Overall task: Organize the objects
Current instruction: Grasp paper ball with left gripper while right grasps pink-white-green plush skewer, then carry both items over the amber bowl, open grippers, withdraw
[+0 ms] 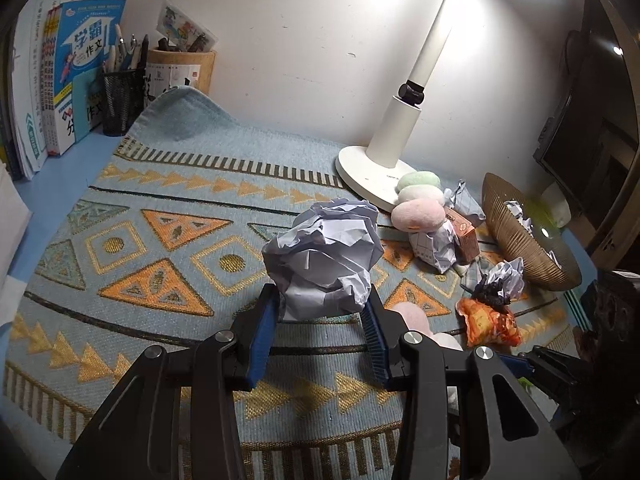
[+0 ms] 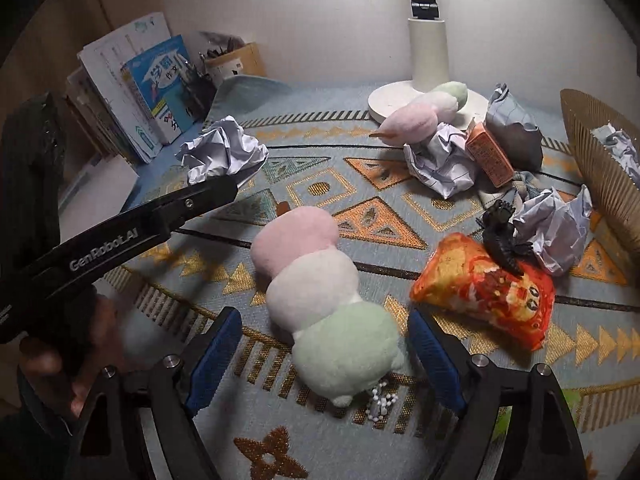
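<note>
My left gripper [image 1: 322,304] is shut on a crumpled white paper ball [image 1: 324,256], held just above the patterned mat. The right wrist view shows that same paper ball [image 2: 224,152] at the tip of the left gripper's black finger. My right gripper [image 2: 325,318] stands open, its blue pads [image 2: 216,354] on either side of the green end of a pink, white and green plush dango [image 2: 320,300] that lies on the mat. There is a gap between the left pad and the plush.
A woven basket [image 1: 516,248] at the right holds crumpled paper. Near it lie an orange snack bag [image 2: 488,292], a black toy figure [image 2: 502,232], an orange box [image 2: 490,152], more paper balls and a second plush [image 2: 420,116] by the lamp base [image 1: 368,176]. Books and pen holders [image 1: 120,100] stand back left.
</note>
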`<state>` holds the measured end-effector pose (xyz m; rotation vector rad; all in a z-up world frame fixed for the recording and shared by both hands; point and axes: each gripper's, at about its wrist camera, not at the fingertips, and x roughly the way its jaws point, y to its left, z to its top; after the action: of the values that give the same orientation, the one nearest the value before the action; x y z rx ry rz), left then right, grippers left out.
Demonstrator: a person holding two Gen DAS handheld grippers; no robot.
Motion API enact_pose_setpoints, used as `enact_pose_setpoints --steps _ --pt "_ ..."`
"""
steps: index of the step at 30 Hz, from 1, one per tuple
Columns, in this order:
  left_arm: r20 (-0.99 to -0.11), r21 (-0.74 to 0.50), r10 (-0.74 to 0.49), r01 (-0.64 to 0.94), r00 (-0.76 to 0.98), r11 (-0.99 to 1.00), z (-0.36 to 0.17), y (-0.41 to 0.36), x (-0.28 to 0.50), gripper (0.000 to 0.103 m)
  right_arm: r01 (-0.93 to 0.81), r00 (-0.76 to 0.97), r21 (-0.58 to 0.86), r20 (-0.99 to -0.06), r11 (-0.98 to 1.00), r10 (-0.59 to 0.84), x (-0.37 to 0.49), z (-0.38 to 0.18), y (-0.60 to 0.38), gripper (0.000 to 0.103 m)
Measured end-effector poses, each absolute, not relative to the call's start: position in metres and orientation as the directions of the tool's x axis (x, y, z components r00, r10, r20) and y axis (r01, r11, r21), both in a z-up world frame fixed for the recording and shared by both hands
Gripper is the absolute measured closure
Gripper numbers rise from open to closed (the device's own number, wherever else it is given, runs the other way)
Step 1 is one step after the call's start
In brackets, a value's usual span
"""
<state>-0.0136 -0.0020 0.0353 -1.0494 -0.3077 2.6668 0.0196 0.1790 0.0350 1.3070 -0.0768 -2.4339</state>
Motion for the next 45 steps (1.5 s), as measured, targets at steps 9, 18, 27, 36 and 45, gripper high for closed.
enact_pose_setpoints --steps 9,18,27,36,45 --pt "-0.636 -0.381 0.390 -0.169 -0.666 -0.909 0.031 -0.011 -0.017 0.065 0.297 -0.536 0.092 -0.808 -0.951 -0.245 0.036 0.032 0.154 0.033" --pt "-0.631 -0.338 0.359 -0.173 -0.688 -0.925 0.035 -0.007 -0.013 0.065 0.224 -0.593 0.047 -0.786 -0.973 -0.175 0.034 0.035 0.155 0.049" --pt "-0.550 -0.164 0.386 -0.357 -0.741 -0.920 0.118 0.053 0.011 0.065 0.078 -0.770 0.169 -0.616 -0.982 -0.167 0.065 0.117 0.225 0.050" --pt "-0.454 -0.222 0.628 -0.602 -0.632 -0.767 0.174 0.194 -0.027 0.065 -0.276 -0.893 0.288 -0.429 -0.917 0.134 0.069 0.202 0.354 0.050" --pt "-0.523 -0.242 0.643 -0.626 -0.559 -0.741 0.133 0.274 -0.075 0.027 -0.424 -0.823 0.279 -0.517 -0.862 0.237 0.032 0.179 0.422 0.032"
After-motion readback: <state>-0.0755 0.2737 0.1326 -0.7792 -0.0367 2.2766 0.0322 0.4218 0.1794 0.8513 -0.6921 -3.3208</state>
